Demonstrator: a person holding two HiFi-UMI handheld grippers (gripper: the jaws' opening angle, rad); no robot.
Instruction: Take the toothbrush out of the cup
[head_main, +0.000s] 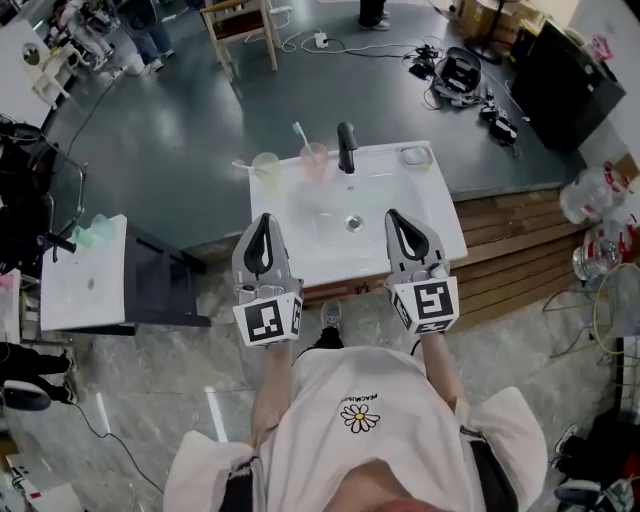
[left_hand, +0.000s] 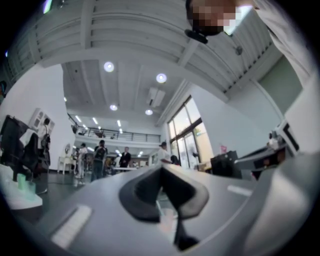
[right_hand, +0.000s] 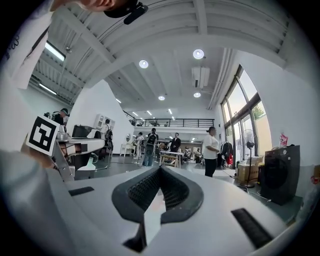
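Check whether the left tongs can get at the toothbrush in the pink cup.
Probably yes: the toothbrush stands up out of the pink cup, and nothing lies between it and the left tongs. They are shut, though, and must open first.

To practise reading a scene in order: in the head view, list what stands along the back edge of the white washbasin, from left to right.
pale green cup → pink cup holding a toothbrush → black tap → small grey dish
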